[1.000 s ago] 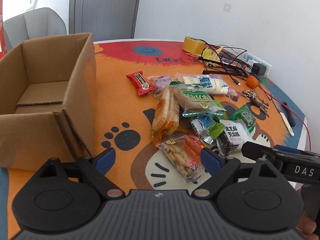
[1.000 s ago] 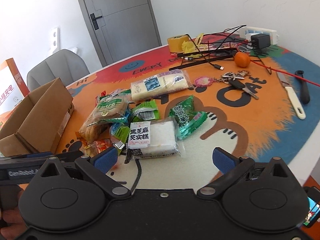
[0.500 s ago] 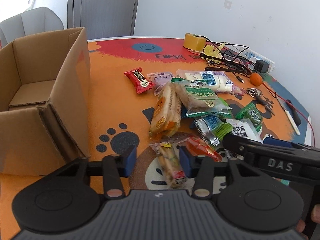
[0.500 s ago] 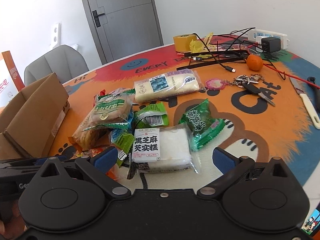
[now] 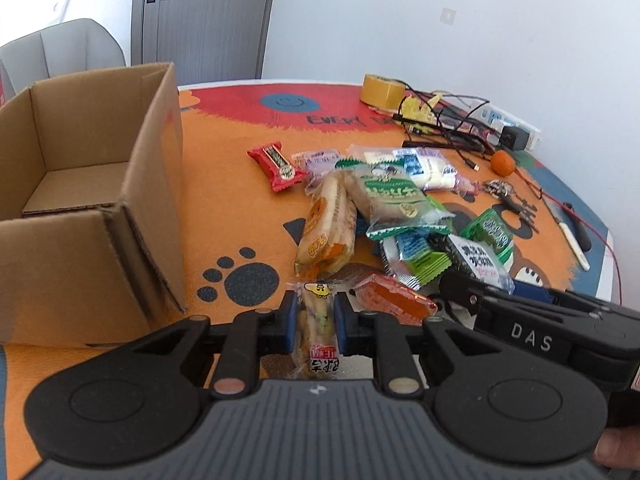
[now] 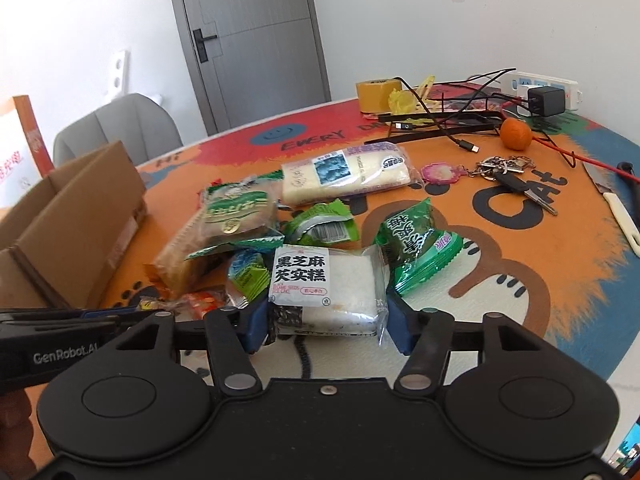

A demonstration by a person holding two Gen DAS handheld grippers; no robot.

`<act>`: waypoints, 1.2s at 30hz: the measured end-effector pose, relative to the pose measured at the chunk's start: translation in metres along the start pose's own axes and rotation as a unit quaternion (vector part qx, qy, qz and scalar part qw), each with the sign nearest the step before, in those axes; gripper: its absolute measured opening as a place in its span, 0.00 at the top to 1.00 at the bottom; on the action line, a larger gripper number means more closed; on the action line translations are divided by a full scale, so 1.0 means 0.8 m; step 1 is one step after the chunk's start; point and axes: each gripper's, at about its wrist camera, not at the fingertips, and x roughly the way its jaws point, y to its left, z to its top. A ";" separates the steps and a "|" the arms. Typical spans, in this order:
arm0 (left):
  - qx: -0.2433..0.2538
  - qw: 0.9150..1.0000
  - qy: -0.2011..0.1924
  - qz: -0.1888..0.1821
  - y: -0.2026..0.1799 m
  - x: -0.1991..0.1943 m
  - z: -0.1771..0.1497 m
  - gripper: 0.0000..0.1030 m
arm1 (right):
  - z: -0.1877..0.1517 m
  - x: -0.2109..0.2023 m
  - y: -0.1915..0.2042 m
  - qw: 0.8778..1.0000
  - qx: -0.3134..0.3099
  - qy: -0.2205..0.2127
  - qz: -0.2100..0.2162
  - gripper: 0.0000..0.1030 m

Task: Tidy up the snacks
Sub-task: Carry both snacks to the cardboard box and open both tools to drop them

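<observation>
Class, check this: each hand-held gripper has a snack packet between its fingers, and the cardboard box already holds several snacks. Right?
Not quite. The cardboard box holds nothing, as the left wrist view shows. Left hand-held gripper and right hand-held gripper each do have a packet.

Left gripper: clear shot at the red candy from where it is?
Probably not yet. The left gripper is shut on a clear snack pack, so its jaws are occupied. The path to the red candy over the orange mat looks free.
</observation>
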 end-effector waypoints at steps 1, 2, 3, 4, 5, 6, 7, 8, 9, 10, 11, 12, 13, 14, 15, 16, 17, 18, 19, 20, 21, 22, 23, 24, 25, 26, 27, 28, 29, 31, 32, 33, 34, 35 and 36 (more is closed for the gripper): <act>0.000 1.000 -0.003 -0.001 0.000 -0.004 0.001 0.82 | 0.000 -0.003 0.000 1.000 0.002 -0.002 0.002 0.44; 0.001 1.000 -0.007 -0.002 0.000 -0.008 0.002 0.82 | 0.001 -0.007 0.001 1.000 0.003 -0.005 0.003 0.45; 0.001 1.000 -0.010 -0.003 -0.001 -0.012 0.002 0.82 | 0.002 -0.010 0.001 1.000 0.004 -0.008 0.005 0.45; 0.000 1.000 -0.013 -0.005 -0.001 -0.016 0.003 0.82 | 0.003 -0.013 0.002 1.000 0.005 -0.011 0.007 0.45; -0.001 1.000 -0.016 -0.006 -0.001 -0.019 0.004 0.82 | 0.004 -0.017 0.003 1.000 0.006 -0.014 0.009 0.45; -0.002 1.000 -0.019 -0.008 0.000 -0.023 0.005 0.82 | 0.005 -0.020 0.004 1.000 0.006 -0.016 0.013 0.45; -0.002 1.000 -0.023 -0.008 0.001 -0.026 0.006 0.82 | 0.006 -0.023 0.006 1.000 0.006 -0.018 0.015 0.45; -0.003 1.000 -0.027 -0.008 0.001 -0.029 0.007 0.82 | 0.008 -0.026 0.008 1.000 0.005 -0.021 0.017 0.45; -0.004 1.000 -0.030 -0.008 0.001 -0.033 0.008 0.82 | 0.009 -0.028 0.010 1.000 0.005 -0.023 0.020 0.45; -0.004 0.999 -0.034 -0.008 0.002 -0.037 0.009 0.82 | 0.010 -0.031 0.013 0.999 0.005 -0.026 0.022 0.45; -0.004 0.999 -0.037 -0.008 0.002 -0.040 0.011 0.82 | 0.011 -0.034 0.015 0.999 0.004 -0.030 0.025 0.45; -0.004 0.999 -0.041 -0.008 0.003 -0.043 0.012 0.82 | 0.012 -0.036 0.017 0.999 0.003 -0.033 0.028 0.45; -0.005 0.999 -0.045 -0.008 0.003 -0.047 0.013 0.82 | 0.014 -0.038 0.019 0.999 0.003 -0.035 0.031 0.45; -0.005 0.999 -0.048 -0.009 0.004 -0.051 0.015 0.82 | 0.015 -0.041 0.022 0.999 0.003 -0.037 0.034 0.45; -0.006 0.999 -0.052 -0.008 0.004 -0.055 0.016 0.82 | 0.016 -0.042 0.023 0.999 0.004 -0.039 0.038 0.45; -0.006 0.998 -0.056 -0.007 0.005 -0.058 0.018 0.82 | 0.017 -0.044 0.025 0.998 0.006 -0.041 0.042 0.45; -0.006 0.998 -0.060 -0.007 0.006 -0.061 0.020 0.82 | 0.019 -0.045 0.027 0.998 0.007 -0.043 0.046 0.46; -0.007 0.998 -0.065 -0.006 0.007 -0.065 0.023 0.82 | 0.021 -0.046 0.029 0.998 0.006 -0.045 0.049 0.46; -0.008 0.998 -0.069 -0.005 0.009 -0.069 0.025 0.82 | 0.022 -0.048 0.031 0.998 0.004 -0.047 0.052 0.46; -0.010 0.997 -0.074 -0.004 0.011 -0.074 0.027 0.82 | 0.025 -0.049 0.035 0.997 0.003 -0.049 0.055 0.46; -0.011 0.997 -0.078 -0.003 0.013 -0.078 0.029 0.82 | 0.027 -0.051 0.037 0.997 0.002 -0.051 0.058 0.46; -0.011 0.997 -0.083 -0.002 0.015 -0.081 0.031 0.82 | 0.028 -0.052 0.040 0.997 0.001 -0.054 0.062 0.46; -0.012 0.996 -0.087 -0.001 0.017 -0.085 0.032 0.82 | 0.030 -0.053 0.044 0.996 -0.001 -0.056 0.064 0.46; -0.012 0.996 -0.091 0.000 0.020 -0.089 0.034 0.82 | 0.032 -0.054 0.047 0.996 -0.003 -0.058 0.066 0.46; -0.013 0.995 -0.094 0.000 0.023 -0.092 0.036 0.82 | 0.034 -0.055 0.050 0.996 -0.005 -0.059 0.068 0.46; -0.015 0.995 -0.098 0.000 0.026 -0.094 0.039 0.82 | 0.036 -0.055 0.054 0.996 -0.007 -0.061 0.070 0.46; -0.016 0.995 -0.103 0.001 0.029 -0.098 0.041 0.82 | 0.038 -0.055 0.058 0.995 -0.009 -0.062 0.073 0.46; -0.016 0.994 -0.107 0.002 0.032 -0.101 0.043 0.82 | 0.039 -0.055 0.062 0.995 -0.010 -0.062 0.076 0.46; -0.016 0.994 -0.112 0.003 0.036 -0.104 0.046 0.82 | 0.041 -0.055 0.066 0.995 -0.012 -0.062 0.079 0.46; -0.020 0.992 -0.122 0.005 0.048 -0.112 0.051 0.82 | 0.044 -0.054 0.076 0.994 -0.017 -0.064 0.085 0.46; -0.022 0.992 -0.126 0.006 0.054 -0.117 0.053 0.82 | 0.045 -0.054 0.082 0.994 -0.019 -0.065 0.088 0.46; -0.023 0.991 -0.130 0.009 0.059 -0.120 0.056 0.82 | 0.048 -0.054 0.087 0.993 -0.021 -0.066 0.091 0.46; -0.025 0.991 -0.133 0.012 0.064 -0.122 0.059 0.82 | 0.050 -0.052 0.093 0.993 -0.022 -0.066 0.094 0.46; -0.028 0.990 -0.134 0.014 0.070 -0.124 0.061 0.82 | 0.052 -0.051 0.098 0.993 -0.023 -0.066 0.096 0.46; -0.032 0.990 -0.136 0.015 0.076 -0.126 0.064 0.82 | 0.054 -0.049 0.103 0.993 -0.025 -0.066 0.099 0.46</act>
